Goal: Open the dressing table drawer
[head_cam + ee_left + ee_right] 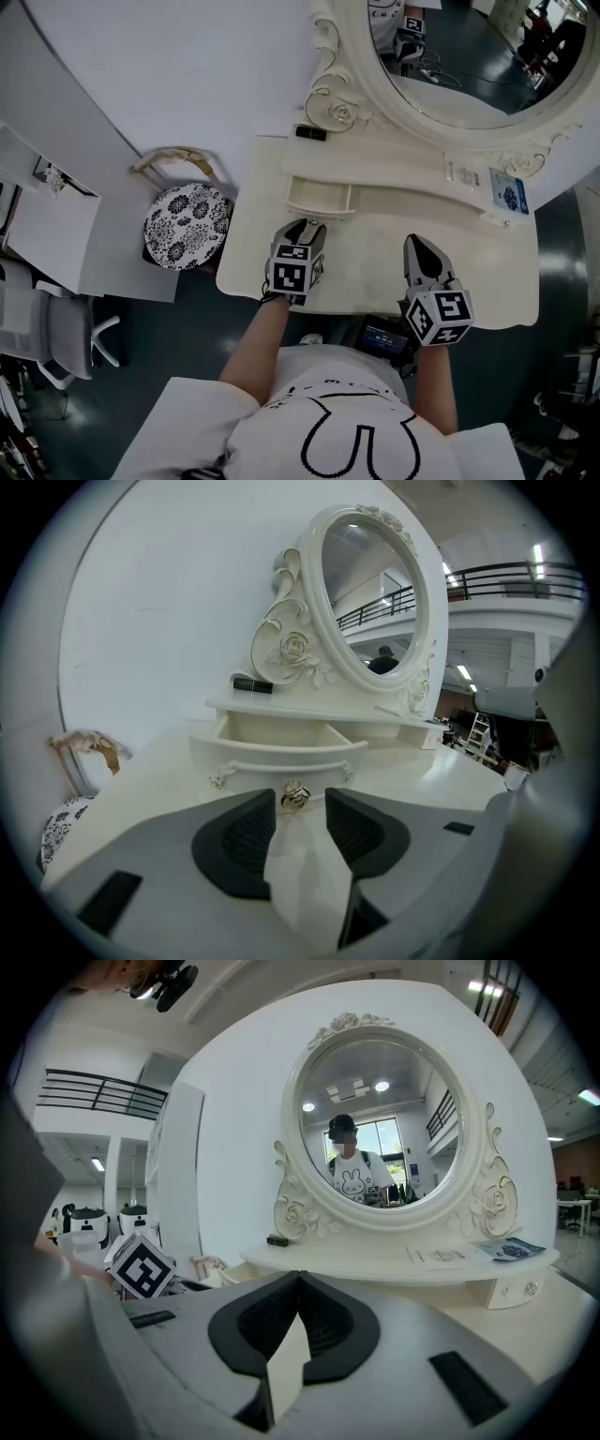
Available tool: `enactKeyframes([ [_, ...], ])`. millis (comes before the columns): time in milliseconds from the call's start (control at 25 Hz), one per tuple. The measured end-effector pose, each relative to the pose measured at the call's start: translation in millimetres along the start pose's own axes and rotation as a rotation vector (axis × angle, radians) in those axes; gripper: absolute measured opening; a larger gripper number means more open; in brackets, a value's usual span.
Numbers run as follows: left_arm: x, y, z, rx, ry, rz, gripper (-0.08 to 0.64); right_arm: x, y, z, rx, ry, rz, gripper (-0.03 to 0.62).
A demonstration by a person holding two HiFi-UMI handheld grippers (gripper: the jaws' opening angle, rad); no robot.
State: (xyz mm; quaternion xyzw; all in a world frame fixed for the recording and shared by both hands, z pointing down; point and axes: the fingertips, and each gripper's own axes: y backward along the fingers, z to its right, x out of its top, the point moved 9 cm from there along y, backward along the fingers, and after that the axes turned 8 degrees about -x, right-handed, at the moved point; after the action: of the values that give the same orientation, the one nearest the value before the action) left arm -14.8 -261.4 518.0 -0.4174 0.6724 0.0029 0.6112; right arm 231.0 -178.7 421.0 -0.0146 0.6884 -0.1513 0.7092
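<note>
Drawer knob [295, 796] — just beyond left gripper [300, 810]

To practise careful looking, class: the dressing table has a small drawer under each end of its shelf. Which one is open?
The left drawer, directly ahead of the left gripper: it is pulled out, its inside showing. The right drawer sits shut.

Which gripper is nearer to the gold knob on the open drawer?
Left. The left gripper sits right in front of the gold knob, jaws apart, the knob just past their tips. The right gripper is well off to the right, jaws shut.
</note>
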Motion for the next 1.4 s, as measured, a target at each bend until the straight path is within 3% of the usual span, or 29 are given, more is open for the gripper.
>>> enactKeyframes([
  [680, 33.5, 39.8, 1.3, -0.047, -0.04, 0.141, 0.184, 18.6, 9.8, -23.5, 0.024, -0.036, 0.061, 0.012],
  [1120, 60.4, 83.9, 14.5, -0.096, -0.143, 0.262, 0.183, 26.4, 27.9, -35.5, -0.011, -0.035, 0.107, 0.012],
  [1400, 72.2, 115.8, 26.8, -0.122, -0.192, 0.358, 0.075, 36.4, 44.1, -42.4, -0.018, -0.014, 0.153, 0.012],
])
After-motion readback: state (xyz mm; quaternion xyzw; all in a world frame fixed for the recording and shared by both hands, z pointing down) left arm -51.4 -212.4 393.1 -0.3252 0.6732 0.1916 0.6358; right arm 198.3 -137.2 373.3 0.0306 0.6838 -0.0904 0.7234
